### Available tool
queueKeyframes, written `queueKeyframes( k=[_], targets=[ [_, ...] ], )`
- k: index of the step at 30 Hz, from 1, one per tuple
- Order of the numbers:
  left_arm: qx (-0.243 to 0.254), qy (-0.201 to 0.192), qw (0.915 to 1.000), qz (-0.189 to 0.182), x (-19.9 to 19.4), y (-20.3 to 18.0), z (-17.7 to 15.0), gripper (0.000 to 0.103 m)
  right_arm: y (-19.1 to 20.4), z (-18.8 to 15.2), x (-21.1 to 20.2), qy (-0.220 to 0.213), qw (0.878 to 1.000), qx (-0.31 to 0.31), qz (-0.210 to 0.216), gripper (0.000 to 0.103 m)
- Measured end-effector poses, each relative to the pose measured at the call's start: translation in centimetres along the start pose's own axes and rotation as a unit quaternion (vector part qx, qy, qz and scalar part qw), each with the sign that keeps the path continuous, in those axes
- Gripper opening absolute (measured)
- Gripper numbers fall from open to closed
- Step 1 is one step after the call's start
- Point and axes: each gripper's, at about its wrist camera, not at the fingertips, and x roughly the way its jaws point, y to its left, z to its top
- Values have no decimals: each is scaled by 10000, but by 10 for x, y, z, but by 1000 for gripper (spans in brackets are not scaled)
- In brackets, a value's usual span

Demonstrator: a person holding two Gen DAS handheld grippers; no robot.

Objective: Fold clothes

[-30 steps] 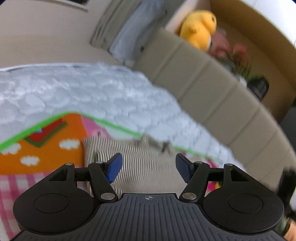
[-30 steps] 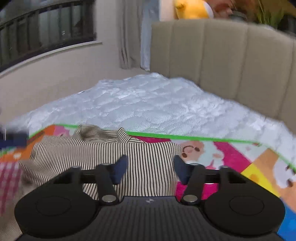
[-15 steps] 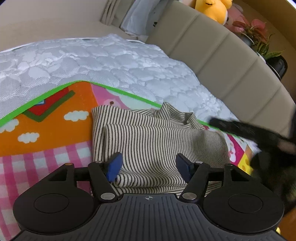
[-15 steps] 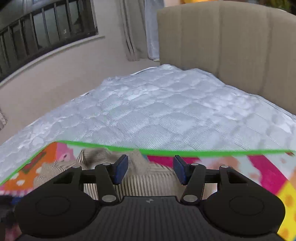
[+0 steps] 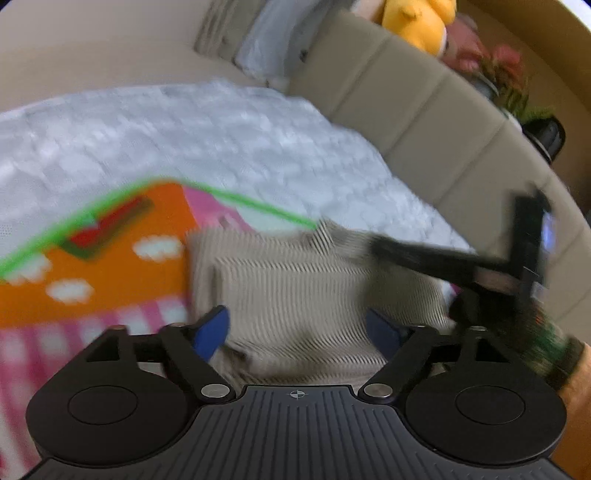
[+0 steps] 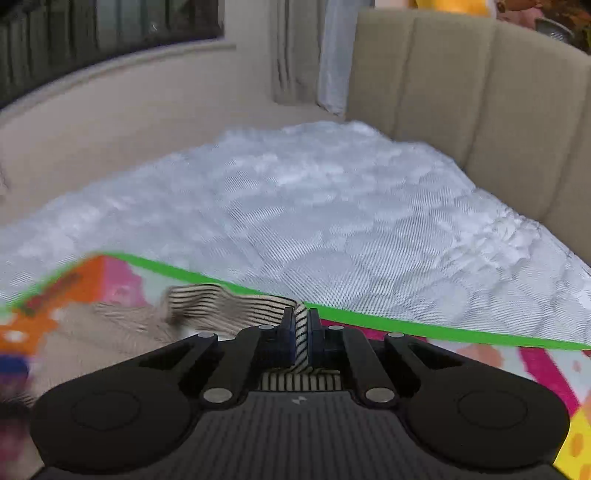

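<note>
A beige shirt with thin black stripes (image 5: 295, 288) lies partly folded on a colourful play mat (image 5: 110, 266). My left gripper (image 5: 301, 330) hovers over its near edge, its jaws opening wide, the blue pads apart and pressing on nothing. The right gripper (image 6: 302, 326) is shut on a fold of the striped shirt (image 6: 207, 302), near its collar, and the cloth stands pinched upright between its pads. In the left wrist view the right gripper (image 5: 373, 245) reaches across the shirt's far right corner.
The mat (image 6: 461, 343) with its green border covers the near part of a white quilted mattress (image 6: 332, 206). A beige padded headboard (image 5: 424, 122) runs along the right, with a yellow plush toy (image 5: 417, 18) and a potted plant (image 5: 509, 81) on the ledge behind it.
The right gripper has closed on the shirt's collar edge, where its fingers stood apart before. The left gripper's fingers have spread wider over the shirt.
</note>
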Motion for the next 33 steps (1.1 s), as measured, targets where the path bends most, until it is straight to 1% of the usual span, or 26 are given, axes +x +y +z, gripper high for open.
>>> queueKeyframes(
  k=[2, 3, 5, 7, 9, 12, 14, 17, 20, 22, 23, 24, 26, 28, 29, 31, 33],
  targets=[
    [-242, -334, 9990, 195, -18, 16, 12, 92, -2, -2, -37, -89, 9998, -67, 171, 5],
    [-475, -484, 9974, 237, -27, 26, 17, 93, -3, -7, -55, -84, 9996, -84, 243, 5],
    [-878, -655, 9938, 196, -39, 42, 22, 93, -3, -18, -90, -56, 9992, -112, 384, 5],
    [-1193, -762, 9899, 114, -50, 53, 24, 94, -3, -39, -117, 74, 9986, -40, 522, 5],
    [-1238, -739, 9896, -19, -54, 53, 22, 94, -1, -60, -139, 211, 9977, 17, 641, 5],
    [-1008, -642, 9925, -263, -59, 39, 17, 94, 4, -93, -158, 408, 9962, 43, 770, 5],
    [-833, -551, 9944, -347, -63, 27, 12, 95, 8, -111, -165, 522, 9954, 69, 796, 5],
    [-762, -291, 9959, -387, -69, 10, 0, 94, 9, -129, -180, 630, 9938, 31, 914, 5],
    [-461, 62, 9985, -297, -75, -7, -11, 94, 5, -137, -201, 599, 9924, 61, 1071, 7],
    [-225, 294, 9991, -222, -79, -18, -18, 94, -7, -136, -220, 420, 9927, 237, 1102, 19],
    [-119, 442, 9987, -202, -80, -23, -22, 94, -14, -134, -229, 325, 9927, 330, 1114, 38],
    [-40, 659, 9976, -218, -80, -25, -28, 94, -23, -132, -237, 190, 9934, 454, 1032, 51],
    [140, 1112, 9935, -190, -77, -27, -40, 94, -42, -128, -246, -25, 9938, 737, 828, 60],
    [229, 1508, 9881, -179, -72, -28, -50, 94, -62, -127, -245, -82, 9918, 1086, 663, 62],
    [248, 1688, 9852, -187, -69, -28, -55, 94, -70, -129, -237, -13, 9894, 1286, 672, 63],
    [271, 2020, 9788, -207, -63, -28, -65, 93, -78, -136, -219, 154, 9874, 1452, 616, 63],
    [223, 2208, 9747, -254, -57, -27, -73, 91, -78, -146, -196, 357, 9868, 1469, 583, 63]
  ],
)
